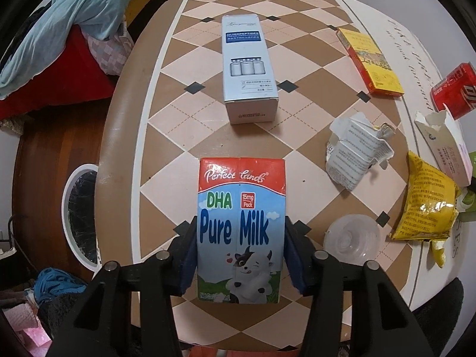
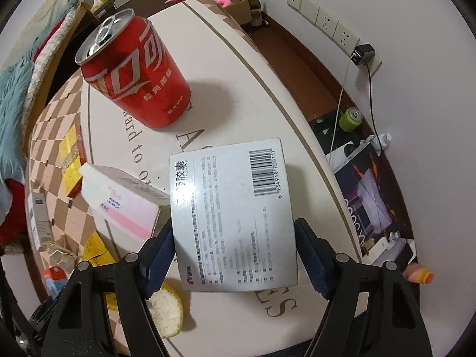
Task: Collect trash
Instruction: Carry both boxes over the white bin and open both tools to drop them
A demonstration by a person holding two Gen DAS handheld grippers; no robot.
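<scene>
While its fingers hide both edges, the left gripper [image 1: 239, 257] clamps the milk carton [image 1: 239, 223]; the right gripper [image 2: 235, 255] pinches a blurred-print silver box [image 2: 235, 217].

1. We find the right gripper [image 2: 235, 255] pointing down over the table [image 2: 238, 59], its blue pads against both side edges of a silver medicine box [image 2: 235, 217], barcode face up.
2. A red cola can [image 2: 135, 74] stands upright beyond the box, well apart.
3. A pink-and-white carton [image 2: 125, 202] lies just left of the box.
4. A citrus peel [image 2: 166, 312] lies near the left finger.
</scene>
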